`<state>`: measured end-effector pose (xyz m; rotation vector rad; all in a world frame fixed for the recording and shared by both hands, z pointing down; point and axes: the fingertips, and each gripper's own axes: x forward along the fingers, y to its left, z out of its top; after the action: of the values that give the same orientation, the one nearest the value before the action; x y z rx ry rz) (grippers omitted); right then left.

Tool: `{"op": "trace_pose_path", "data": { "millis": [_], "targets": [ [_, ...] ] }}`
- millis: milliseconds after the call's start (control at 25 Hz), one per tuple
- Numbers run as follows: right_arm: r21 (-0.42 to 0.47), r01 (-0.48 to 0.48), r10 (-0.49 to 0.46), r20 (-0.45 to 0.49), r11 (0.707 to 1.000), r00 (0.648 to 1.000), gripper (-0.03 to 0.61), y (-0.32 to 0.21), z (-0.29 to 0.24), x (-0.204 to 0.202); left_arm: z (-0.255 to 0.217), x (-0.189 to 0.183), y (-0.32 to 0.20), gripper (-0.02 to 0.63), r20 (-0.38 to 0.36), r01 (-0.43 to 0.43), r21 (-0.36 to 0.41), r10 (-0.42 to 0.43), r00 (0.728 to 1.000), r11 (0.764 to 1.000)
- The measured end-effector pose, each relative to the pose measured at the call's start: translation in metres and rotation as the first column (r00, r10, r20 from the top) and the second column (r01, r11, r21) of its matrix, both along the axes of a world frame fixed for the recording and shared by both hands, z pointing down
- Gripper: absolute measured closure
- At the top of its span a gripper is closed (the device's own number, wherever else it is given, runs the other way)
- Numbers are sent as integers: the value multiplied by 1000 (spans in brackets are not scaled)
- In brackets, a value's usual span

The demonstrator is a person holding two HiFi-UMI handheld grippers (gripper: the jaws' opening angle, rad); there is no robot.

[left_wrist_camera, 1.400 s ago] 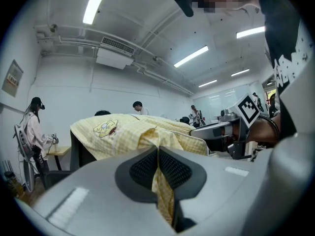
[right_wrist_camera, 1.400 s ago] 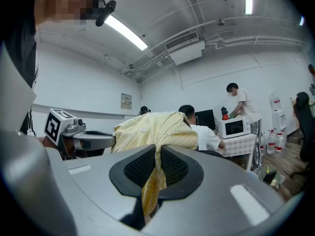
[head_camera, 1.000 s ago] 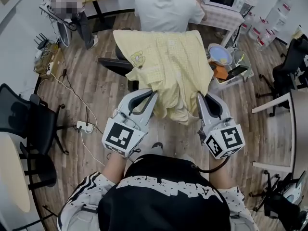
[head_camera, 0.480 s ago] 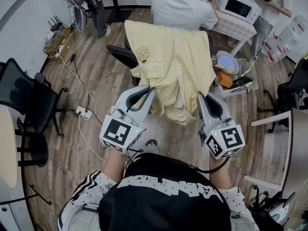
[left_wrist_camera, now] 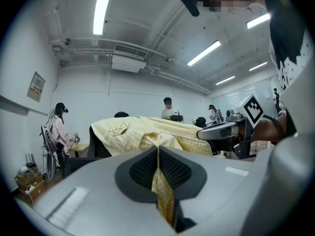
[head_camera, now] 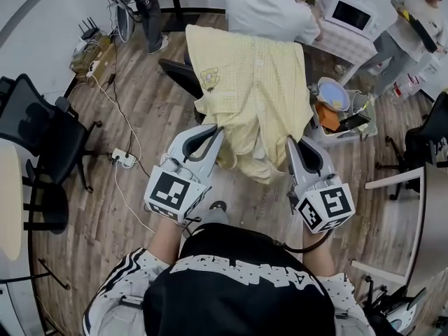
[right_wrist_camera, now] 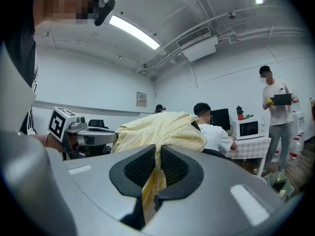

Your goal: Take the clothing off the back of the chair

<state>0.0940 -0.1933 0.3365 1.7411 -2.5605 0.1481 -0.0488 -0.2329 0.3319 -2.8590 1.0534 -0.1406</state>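
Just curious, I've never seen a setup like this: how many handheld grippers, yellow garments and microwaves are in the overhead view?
Grippers: 2, the left gripper and the right gripper, both shut on the yellow garment
Yellow garments: 1
Microwaves: 1, the microwave
Total: 4

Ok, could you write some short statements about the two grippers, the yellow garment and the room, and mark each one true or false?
1. The left gripper is shut on the yellow garment. True.
2. The right gripper is open and holds nothing. False: its jaws are closed on a fold of the same garment.
3. The garment is already off the chair. False: it is draped over the chair's back.
4. A microwave stands on the table with the checked cloth. True.
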Motion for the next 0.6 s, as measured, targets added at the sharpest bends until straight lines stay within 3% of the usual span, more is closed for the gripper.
{"op": "trace_pose_path", "data": {
  "millis": [600],
  "targets": [
    [7, 24, -24, 20, 1000, 1000, 534, 17, 2, 14, 2, 14, 24, 604, -4, 19, -14, -19, 1000, 1000]
  ]
}}
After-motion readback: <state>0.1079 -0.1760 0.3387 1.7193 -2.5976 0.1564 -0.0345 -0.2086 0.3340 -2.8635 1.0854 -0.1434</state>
